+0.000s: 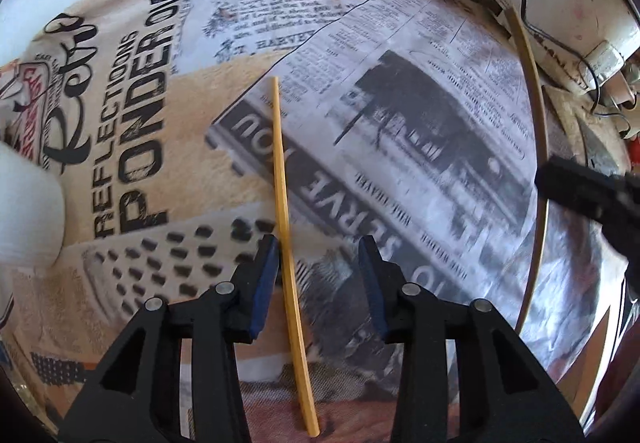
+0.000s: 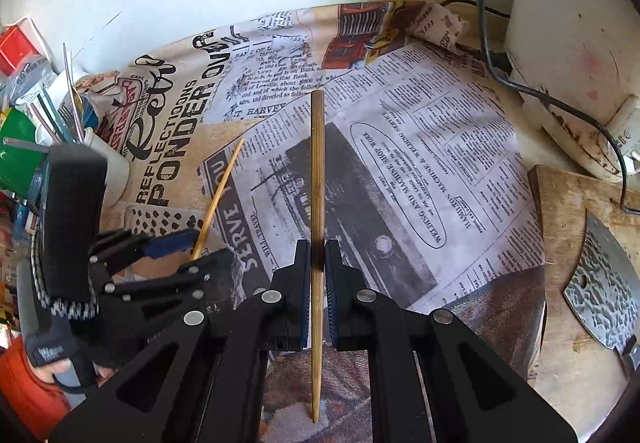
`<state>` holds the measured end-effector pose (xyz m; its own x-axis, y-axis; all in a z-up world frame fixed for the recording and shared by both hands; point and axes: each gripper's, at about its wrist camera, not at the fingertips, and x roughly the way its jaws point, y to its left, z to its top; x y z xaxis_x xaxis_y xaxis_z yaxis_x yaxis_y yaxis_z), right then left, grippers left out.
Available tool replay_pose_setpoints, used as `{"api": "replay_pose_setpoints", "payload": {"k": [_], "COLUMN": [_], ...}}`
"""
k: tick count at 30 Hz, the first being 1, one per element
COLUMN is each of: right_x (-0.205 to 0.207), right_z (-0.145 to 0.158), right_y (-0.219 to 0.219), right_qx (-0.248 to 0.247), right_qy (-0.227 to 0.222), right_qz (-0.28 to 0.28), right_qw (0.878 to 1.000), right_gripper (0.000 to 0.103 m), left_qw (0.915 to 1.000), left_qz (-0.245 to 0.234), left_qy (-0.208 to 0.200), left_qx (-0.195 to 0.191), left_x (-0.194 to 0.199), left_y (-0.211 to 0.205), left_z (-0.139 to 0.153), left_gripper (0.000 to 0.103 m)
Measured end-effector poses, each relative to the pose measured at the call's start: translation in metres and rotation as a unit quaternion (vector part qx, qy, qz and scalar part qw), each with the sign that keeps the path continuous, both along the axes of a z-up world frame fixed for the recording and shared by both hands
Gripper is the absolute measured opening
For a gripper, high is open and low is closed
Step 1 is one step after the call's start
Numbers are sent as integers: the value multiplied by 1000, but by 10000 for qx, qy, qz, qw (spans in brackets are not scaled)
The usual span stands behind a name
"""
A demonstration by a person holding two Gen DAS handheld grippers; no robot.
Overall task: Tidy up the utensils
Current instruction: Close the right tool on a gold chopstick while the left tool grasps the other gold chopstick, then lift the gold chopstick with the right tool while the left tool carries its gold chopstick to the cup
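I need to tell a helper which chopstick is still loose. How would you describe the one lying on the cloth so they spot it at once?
Start at the newspaper-print cloth covering the table. Near its middle, by the "SERVE YOU" lettering, lies a thin pale yellow chopstick, between the open fingers of the left tool. Unlike the darker brown chopstick clamped in the right tool, it rests flat on the cloth.

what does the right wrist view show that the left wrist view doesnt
Only the right wrist view: a cleaver on a wooden board, a green cup, and the right gripper shut on a chopstick.
Only the left wrist view: the left gripper's blue pads from behind.
Both: the newspaper-print cloth and the loose chopstick.
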<state>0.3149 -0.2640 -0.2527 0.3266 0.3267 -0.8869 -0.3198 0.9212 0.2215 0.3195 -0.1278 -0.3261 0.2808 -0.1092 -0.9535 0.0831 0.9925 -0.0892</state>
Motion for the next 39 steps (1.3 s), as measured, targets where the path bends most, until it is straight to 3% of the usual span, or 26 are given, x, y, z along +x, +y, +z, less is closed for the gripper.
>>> {"api": "replay_pose_setpoints", "payload": {"k": [4,7,16,19,30,39], "right_x": [-1,-2,-3,-6,-15,-27], "right_z": [-1,0,-1,2,27,51], "right_y": [-5,-7,-8,-8,-5,16], "right_qx": [96,164,263,287,347,452], "right_qy": [-1,-11,-3,-42,-294,-548], "right_qz": [-70,-115,-123,-114,-116,55], "right_qw": [9999,9998,9996,9995,9989,9975], "right_gripper": [7,7,7,7,7,7], "left_qw": [9999,9994,9981,9982,9986,9948], "left_qz": [-38,-78,-473,-408,-361,-122], "left_qy": [95,242,401,416,-340,-897], "left_qx": [-94,-237,-33,-140,-208,-458], "left_x": [11,18,39,42,18,-32], "left_y": [-3,-2,-12,-11,1,26], "left_z": [-1,-1,-4,-3,48,87], "left_gripper": [31,5,4,4,4,3]}}
